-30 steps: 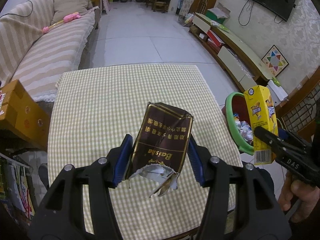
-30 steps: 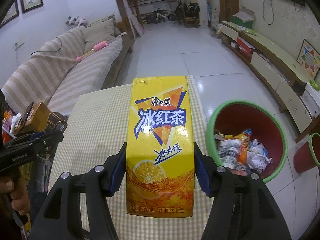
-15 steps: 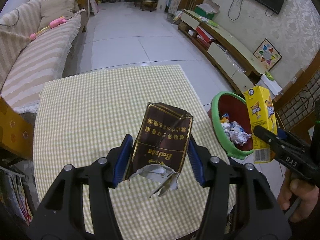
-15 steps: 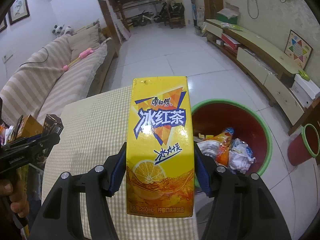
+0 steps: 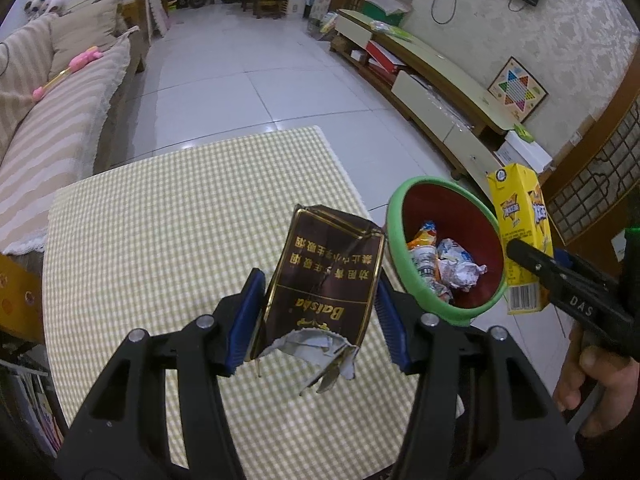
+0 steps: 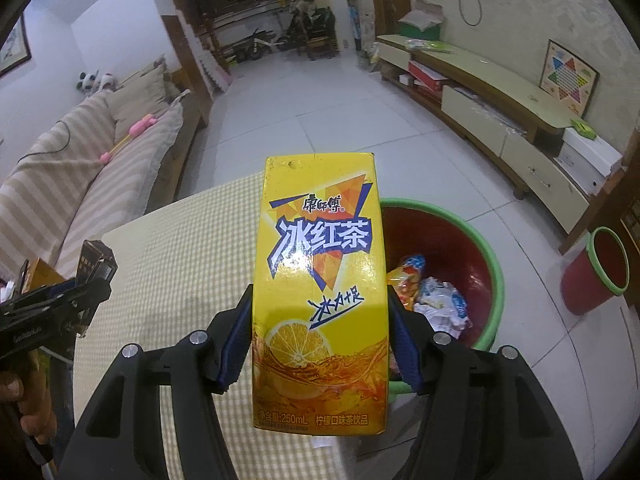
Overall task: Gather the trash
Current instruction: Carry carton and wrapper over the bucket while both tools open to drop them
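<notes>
Left wrist view:
Left tool (image 5: 320, 320): its blue pads pinch a torn brown cigarette pack (image 5: 324, 284), held upright above the near right part of the counter (image 5: 160, 220), which wears a yellow checked cloth.
Bin (image 5: 394, 240): red inside with a green rim, on the floor just past the counter's right edge; crumpled wrappers (image 5: 448, 268) lie in it.
Right tool (image 5: 532, 264): seen from the side at the right edge of the view, clamped on a yellow tea carton (image 5: 520, 216) that hangs at the bin's far rim.

Right wrist view:
Right tool (image 6: 320, 340): pads pressed against both sides of the yellow tea carton (image 6: 320, 300), upright, printed face toward the camera, over the counter's right edge.
Bin (image 6: 480, 240): on the floor just right of the carton, partly hidden behind it, wrappers (image 6: 436, 300) inside.
Left tool (image 6: 86, 284): at the left edge of the view, above the counter's left side, gripping the brown cigarette pack (image 6: 90, 258).
Second bin (image 6: 596, 276): smaller, red with green rim, on the floor well to the right.
</notes>
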`<state>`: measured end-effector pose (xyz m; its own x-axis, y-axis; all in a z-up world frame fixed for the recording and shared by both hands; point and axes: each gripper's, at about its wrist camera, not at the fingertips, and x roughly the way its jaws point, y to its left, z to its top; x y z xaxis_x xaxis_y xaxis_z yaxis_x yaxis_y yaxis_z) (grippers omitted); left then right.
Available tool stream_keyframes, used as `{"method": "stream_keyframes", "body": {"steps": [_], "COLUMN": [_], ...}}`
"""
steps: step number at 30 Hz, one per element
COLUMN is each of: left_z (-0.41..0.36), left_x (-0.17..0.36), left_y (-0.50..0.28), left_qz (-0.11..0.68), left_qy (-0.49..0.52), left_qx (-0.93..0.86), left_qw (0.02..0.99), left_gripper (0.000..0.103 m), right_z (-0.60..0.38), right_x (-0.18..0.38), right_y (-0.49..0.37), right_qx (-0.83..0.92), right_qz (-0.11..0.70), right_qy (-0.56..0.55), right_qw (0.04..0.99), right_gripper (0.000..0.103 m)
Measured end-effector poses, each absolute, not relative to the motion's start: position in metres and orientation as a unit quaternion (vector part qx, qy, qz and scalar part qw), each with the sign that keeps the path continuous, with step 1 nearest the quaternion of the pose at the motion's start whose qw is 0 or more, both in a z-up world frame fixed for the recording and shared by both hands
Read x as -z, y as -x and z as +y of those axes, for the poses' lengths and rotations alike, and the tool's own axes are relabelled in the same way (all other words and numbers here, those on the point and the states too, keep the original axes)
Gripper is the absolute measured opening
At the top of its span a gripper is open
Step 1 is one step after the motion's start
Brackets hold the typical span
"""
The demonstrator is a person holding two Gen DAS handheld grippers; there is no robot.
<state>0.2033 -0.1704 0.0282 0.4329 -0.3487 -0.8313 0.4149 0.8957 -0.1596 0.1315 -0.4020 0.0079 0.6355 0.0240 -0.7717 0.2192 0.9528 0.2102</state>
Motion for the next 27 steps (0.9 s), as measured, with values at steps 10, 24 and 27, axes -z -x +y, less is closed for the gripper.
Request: {"method": "stream_keyframes", "body": {"steps": [10, 24, 27], "left_z": [-0.212, -0.241, -0.247], "left_x": [-0.024, -0.010, -0.008], "left_y": [-0.212, -0.217, -0.219], "left_qz": [0.485, 0.495, 0.498], "left_qy": [-0.052, -0.071, -0.074], "left_qx": [0.252, 0.268, 0.268], "left_qw": [0.835, 0.824, 0.822], "left_gripper": [0.053, 0.053, 0.053], "right_z": [-0.441, -0.478, -0.481], "right_x": [0.003, 0.022, 0.027], "right_y": [-0.135, -0.142, -0.144], "right_qx": [0.087, 0.115, 0.115], "right_qz": [0.423, 0.425, 0.430], "right_qy": [-0.163, -0.186, -0.190], "right_qw": [0.887, 0.878, 0.875], "right_gripper": [0.058, 0.058, 0.058]}}
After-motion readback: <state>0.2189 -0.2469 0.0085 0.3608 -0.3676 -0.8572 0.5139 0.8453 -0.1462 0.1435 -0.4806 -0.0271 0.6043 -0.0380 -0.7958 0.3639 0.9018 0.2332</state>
